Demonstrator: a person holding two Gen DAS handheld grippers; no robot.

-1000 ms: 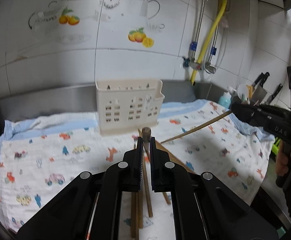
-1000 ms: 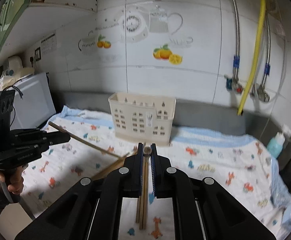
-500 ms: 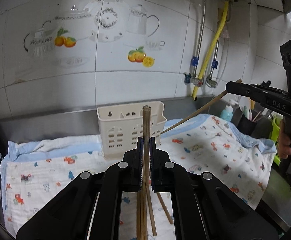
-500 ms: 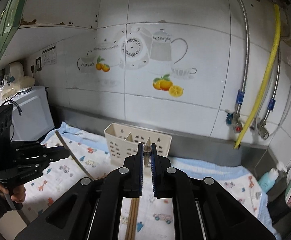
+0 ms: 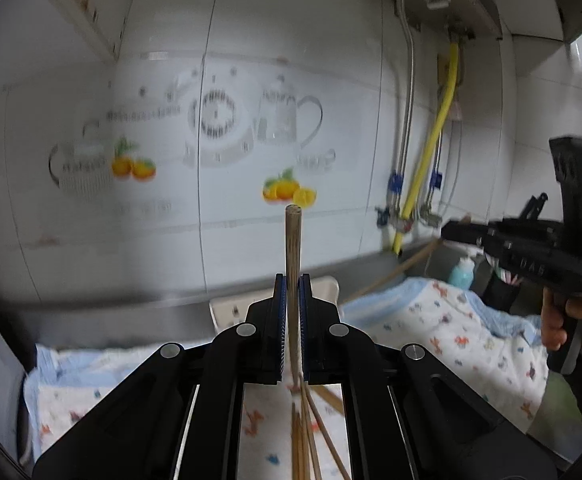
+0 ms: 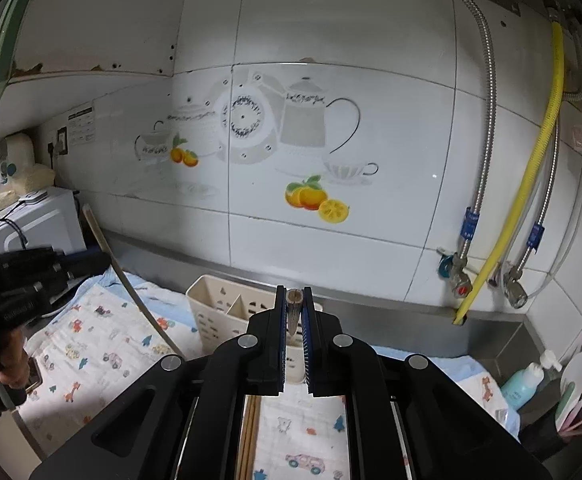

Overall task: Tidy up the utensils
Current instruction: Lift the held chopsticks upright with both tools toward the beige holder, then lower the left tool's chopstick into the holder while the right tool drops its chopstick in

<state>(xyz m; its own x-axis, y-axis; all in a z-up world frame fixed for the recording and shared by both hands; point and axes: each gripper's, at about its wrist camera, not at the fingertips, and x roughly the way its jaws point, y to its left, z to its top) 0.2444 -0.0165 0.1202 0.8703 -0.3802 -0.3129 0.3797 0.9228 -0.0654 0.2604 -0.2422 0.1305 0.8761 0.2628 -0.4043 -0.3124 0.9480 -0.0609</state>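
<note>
Left gripper (image 5: 291, 292) clamps a round light-wood chopstick (image 5: 293, 248), end poking above the jaws. Right gripper (image 6: 294, 304) pinches another chopstick (image 6: 294, 298). Cream holder (image 6: 219, 312) beyond it, partly hidden.

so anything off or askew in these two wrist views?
Nothing spilled or broken. More chopsticks lie splayed on the printed cloth under the left gripper instead of in the cream holder. Each gripper, left and right, is shut on a chopstick; the left one sticks up far past the tips.
</note>
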